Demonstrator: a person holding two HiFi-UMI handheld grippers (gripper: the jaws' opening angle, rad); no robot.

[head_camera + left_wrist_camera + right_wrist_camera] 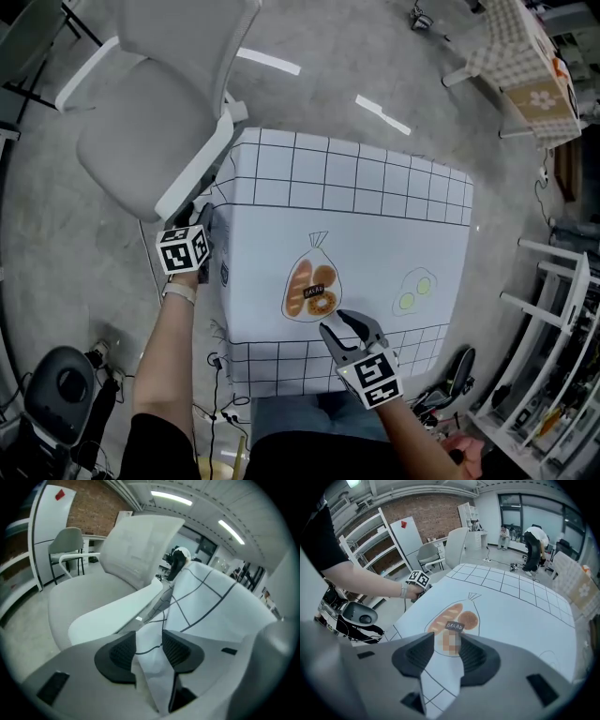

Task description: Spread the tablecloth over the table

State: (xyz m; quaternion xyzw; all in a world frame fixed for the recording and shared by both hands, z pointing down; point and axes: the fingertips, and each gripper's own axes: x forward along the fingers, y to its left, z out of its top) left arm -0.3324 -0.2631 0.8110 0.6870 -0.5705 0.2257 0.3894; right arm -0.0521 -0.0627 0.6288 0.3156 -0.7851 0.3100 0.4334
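Left gripper jaws stood wide apart, loose fold of tablecloth between them, unclamped, right gripper jaws partly open, tablecloth edge between them.

grey concrete floor, white office chair, brick wall, white shelving.

A black short sleeve is worn on the left arm, seen at seven o'clock in the head view, with a pale wristband at twelve o'clock from it. The grey plastic left gripper and the grey plastic right gripper are each fitted with black ribbed pads and capped by a white cube printed with black square markers.
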